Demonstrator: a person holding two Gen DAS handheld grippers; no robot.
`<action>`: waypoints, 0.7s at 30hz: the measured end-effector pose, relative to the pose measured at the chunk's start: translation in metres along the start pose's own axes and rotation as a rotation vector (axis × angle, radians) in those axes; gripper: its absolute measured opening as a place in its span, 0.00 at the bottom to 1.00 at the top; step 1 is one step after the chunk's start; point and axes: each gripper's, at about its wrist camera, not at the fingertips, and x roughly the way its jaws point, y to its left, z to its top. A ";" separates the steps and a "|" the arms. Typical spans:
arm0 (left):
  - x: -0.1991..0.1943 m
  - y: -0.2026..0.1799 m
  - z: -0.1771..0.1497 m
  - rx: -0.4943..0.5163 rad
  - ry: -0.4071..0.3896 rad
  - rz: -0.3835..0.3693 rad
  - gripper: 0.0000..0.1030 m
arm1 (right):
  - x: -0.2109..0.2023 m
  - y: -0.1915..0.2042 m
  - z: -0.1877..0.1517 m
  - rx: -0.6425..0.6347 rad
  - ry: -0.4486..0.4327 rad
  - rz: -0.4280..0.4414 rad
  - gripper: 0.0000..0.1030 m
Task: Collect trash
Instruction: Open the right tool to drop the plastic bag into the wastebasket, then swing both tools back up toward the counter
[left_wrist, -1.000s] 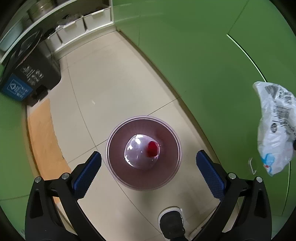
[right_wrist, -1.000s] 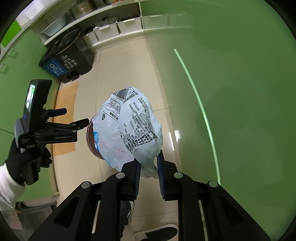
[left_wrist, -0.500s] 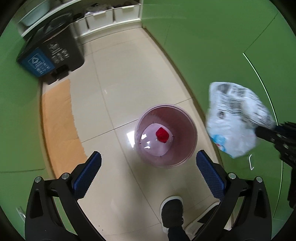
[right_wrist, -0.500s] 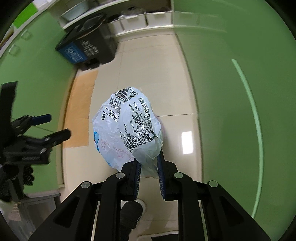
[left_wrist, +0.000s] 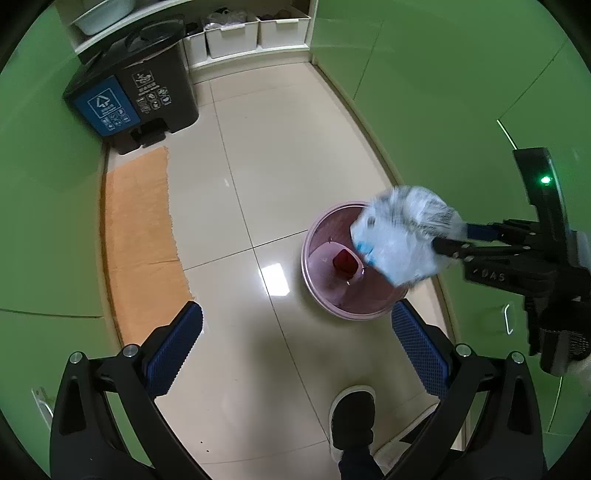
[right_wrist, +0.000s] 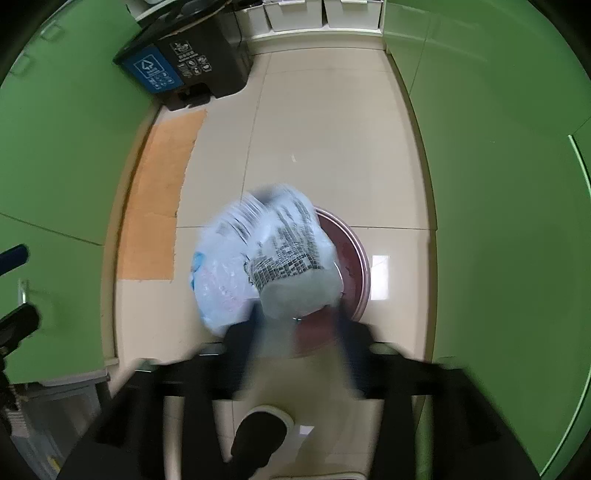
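A crumpled white plastic bag with black print (right_wrist: 273, 258) hangs over a round pink waste bin (left_wrist: 325, 295) on the tiled floor. A red scrap (left_wrist: 343, 260) lies in the bin. My right gripper (right_wrist: 295, 325) is blurred; its fingers (right_wrist: 255, 332) stand spread apart, with the bag between and just past them. In the left wrist view the bag (left_wrist: 399, 240) is at the tips of the right gripper (left_wrist: 452, 238), above the bin's right side. My left gripper (left_wrist: 295, 347) is wide open and empty, high above the floor left of the bin.
A black two-part pedal bin with a blue label (left_wrist: 133, 99) stands at the far left by the green wall. An orange mat (left_wrist: 140, 236) lies along the left wall. White storage boxes (left_wrist: 255, 33) sit at the back. A shoe (left_wrist: 352, 413) is below. Green cabinets line both sides.
My right gripper has swung over the pink bin and its fingers have spread from shut to apart around the bag. My left gripper has drawn back and left of the bin.
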 end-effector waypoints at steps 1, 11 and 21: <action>-0.001 0.001 0.000 -0.001 -0.001 0.000 0.97 | 0.000 0.001 0.000 -0.001 -0.006 0.000 0.81; -0.028 -0.020 0.005 0.005 -0.005 -0.014 0.97 | -0.043 0.004 -0.001 0.028 -0.027 -0.003 0.94; -0.139 -0.076 0.029 0.079 -0.022 -0.045 0.97 | -0.193 -0.001 -0.003 0.091 -0.087 -0.013 0.94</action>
